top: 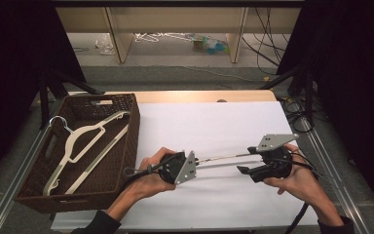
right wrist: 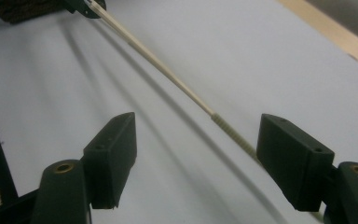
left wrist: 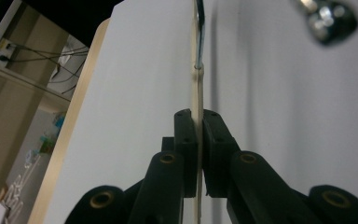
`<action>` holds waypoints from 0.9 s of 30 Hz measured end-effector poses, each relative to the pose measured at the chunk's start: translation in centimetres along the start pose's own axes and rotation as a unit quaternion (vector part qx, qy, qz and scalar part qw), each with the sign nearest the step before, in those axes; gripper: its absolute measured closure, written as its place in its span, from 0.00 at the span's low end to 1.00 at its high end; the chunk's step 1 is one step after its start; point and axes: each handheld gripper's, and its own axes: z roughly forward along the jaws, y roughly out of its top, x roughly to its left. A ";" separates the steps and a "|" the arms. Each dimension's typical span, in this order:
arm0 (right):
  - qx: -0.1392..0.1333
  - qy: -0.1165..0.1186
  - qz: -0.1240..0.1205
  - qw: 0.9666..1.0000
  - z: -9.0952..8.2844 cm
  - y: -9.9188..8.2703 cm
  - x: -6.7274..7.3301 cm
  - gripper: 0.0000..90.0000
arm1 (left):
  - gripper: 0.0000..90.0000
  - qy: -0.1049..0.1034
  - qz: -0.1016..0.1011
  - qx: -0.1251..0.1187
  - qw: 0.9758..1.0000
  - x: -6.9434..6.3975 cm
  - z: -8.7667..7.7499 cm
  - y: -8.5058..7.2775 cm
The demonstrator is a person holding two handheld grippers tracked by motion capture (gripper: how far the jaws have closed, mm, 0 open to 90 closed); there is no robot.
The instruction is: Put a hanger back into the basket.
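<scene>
in the high view we see a white table [top: 214, 122] with a dark woven basket [top: 121, 146] at its left edge. a cream hanger [top: 85, 141] lies inside the basket, its metal hook near the far left corner. in front of the basket, the left gripper [top: 195, 163] sits in the person's left hand [top: 148, 178], and the right gripper [top: 243, 169] in the right hand [top: 302, 183], both low over the white surface. between the two grippers runs a second thin hanger [top: 224, 157], lifted off the table, its shadow just below it.

in the left gripper view we look along the two black jaws, which are pressed together on a cream edge of the thin hanger [left wrist: 197, 93]. the hanger runs straight away from the jaws over the white table [left wrist: 135, 93], and farther up a metal piece joins it. a blurred metal part at the top right may belong to the other gripper, though we cannot be sure.

in the right gripper view the jaws of the right gripper [right wrist: 196, 154] stand wide apart and grasp nothing. the thin hanger [right wrist: 168, 77] passes slantwise between them, with a ribbed stretch close to the jaw at the right. far up at the top left, the left gripper [right wrist: 86, 7] holds its other end, beside a corner of the basket [right wrist: 23, 11].
</scene>
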 end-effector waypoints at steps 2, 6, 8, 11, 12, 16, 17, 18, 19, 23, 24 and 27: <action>-0.020 -0.008 0.003 1.000 -0.4 0.2 -0.1 0.32 | 0.95 0.000 -0.037 -0.009 0.999 0.7 -0.6 -0.1; -0.035 -0.008 0.010 0.999 -0.8 0.2 0.1 0.29 | 0.95 -0.010 -0.115 -0.021 0.993 2.1 -1.6 -0.3; -0.046 -0.013 0.010 0.999 -0.7 0.2 0.1 0.28 | 0.95 -0.009 -0.142 -0.028 0.989 2.9 -2.2 -0.3; -0.056 -0.012 0.010 0.998 -0.6 0.1 0.2 0.28 | 0.95 -0.003 -0.186 -0.044 0.982 3.9 -3.2 -0.5; -0.061 -0.019 0.008 0.998 -0.6 0.1 0.3 0.27 | 0.95 -0.003 -0.196 -0.053 0.979 4.1 -3.6 -0.5; -0.071 -0.020 0.012 0.997 -0.2 -0.1 0.6 0.26 | 0.95 -0.002 -0.250 -0.076 0.965 5.0 -4.7 -1.0; -0.075 -0.022 0.011 0.997 -0.1 -0.2 0.7 0.26 | 0.95 -0.002 -0.256 -0.080 0.963 5.2 -5.1 -1.2; -0.076 -0.022 0.011 0.997 0.1 -0.3 0.8 0.26 | 0.95 -0.002 -0.263 -0.083 0.961 5.4 -5.4 -1.3; -0.075 -0.022 0.012 0.997 0.2 -0.4 1.0 0.26 | 0.95 -0.005 -0.271 -0.090 0.958 5.7 -5.7 -1.5; -0.064 -0.014 0.012 0.998 0.8 -0.8 1.3 0.26 | 0.95 -0.016 -0.303 -0.111 0.946 6.2 -7.2 -1.8; -0.067 -0.017 0.008 0.998 0.9 -0.9 1.3 0.26 | 0.95 -0.018 -0.304 -0.115 0.946 6.4 -7.6 -1.7; -0.068 -0.015 0.009 0.998 1.1 -1.3 1.3 0.26 | 0.95 -0.023 -0.321 -0.131 0.938 7.1 -9.1 -1.5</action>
